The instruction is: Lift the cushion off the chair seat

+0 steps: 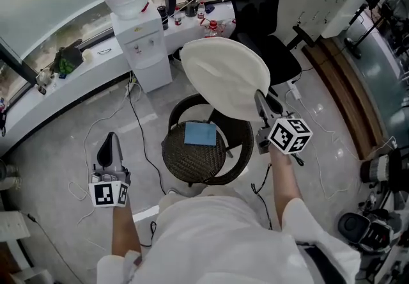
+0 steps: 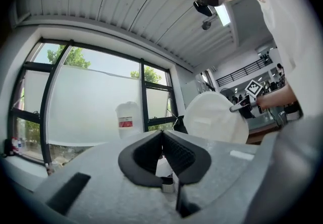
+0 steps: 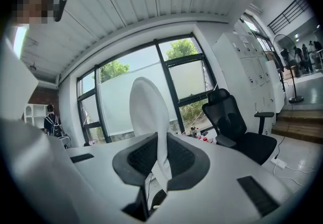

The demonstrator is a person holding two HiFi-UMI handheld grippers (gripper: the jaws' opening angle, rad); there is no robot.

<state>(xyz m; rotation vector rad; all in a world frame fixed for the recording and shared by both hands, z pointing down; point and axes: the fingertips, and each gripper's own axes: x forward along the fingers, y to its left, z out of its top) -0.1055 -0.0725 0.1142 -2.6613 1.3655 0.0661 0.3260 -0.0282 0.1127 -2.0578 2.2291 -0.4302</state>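
A round white cushion (image 1: pixel 223 78) hangs tilted in the air above the dark wicker chair (image 1: pixel 176 161). My right gripper (image 1: pixel 261 102) is shut on the cushion's near right edge. In the right gripper view the cushion (image 3: pixel 146 112) stands edge-on, pinched between the pads of the right gripper (image 3: pixel 162 140). A blue square pad (image 1: pixel 200 134) lies on the chair seat. My left gripper (image 1: pixel 110 142) is held low at the left of the chair, shut and holding nothing. The left gripper view has the left gripper (image 2: pixel 162 134) with jaws together, and the cushion (image 2: pixel 214 117) beyond it at the right.
A white water dispenser (image 1: pixel 137 39) stands behind the chair by the window sill. A black office chair (image 1: pixel 262 14) is at the back right. Cables (image 1: pixel 137 123) trail over the floor round the wicker chair. Dark equipment (image 1: pixel 370 225) sits at the lower right.
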